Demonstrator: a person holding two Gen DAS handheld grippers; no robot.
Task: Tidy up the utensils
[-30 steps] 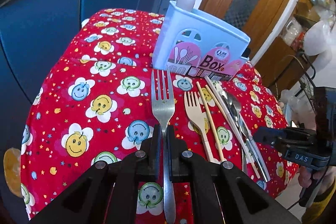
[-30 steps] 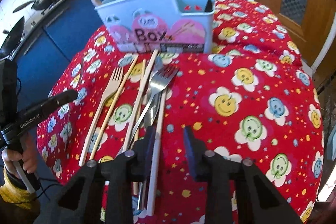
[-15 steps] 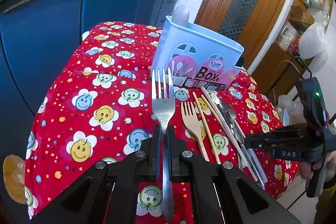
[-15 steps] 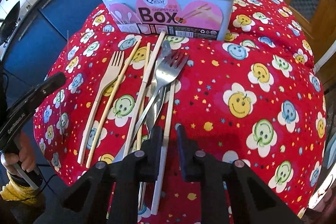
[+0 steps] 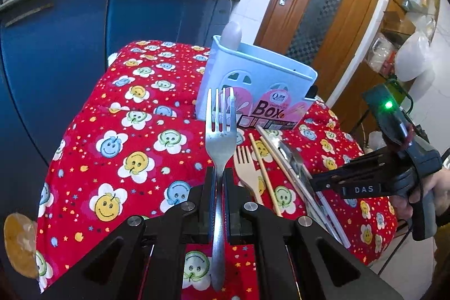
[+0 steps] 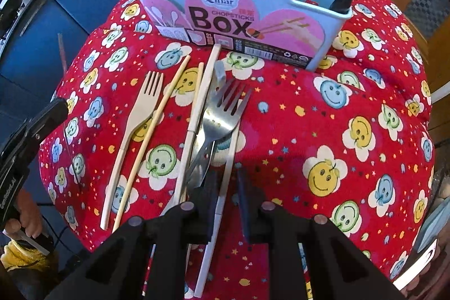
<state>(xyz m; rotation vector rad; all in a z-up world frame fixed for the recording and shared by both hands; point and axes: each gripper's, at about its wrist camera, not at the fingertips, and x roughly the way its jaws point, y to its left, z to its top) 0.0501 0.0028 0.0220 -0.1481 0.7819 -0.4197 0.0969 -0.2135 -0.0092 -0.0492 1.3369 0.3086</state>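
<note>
Gripping a steel fork (image 5: 220,142) by its handle, the left tongs (image 5: 218,182) are clenched on it, tines aimed toward the blue utensil box (image 5: 257,92) on the red-clothed tabletop (image 5: 118,131). My worry: the narrow pinch lets the fork swivel and catch the box rim.

From the right wrist, the right tongs (image 6: 227,189) stand parted around a cream chopstick (image 6: 225,182), not yet closed. A second fork (image 6: 222,114) overlaps that pile, so clamping could drag neighbours or roll the chopstick off the cloth.
</note>
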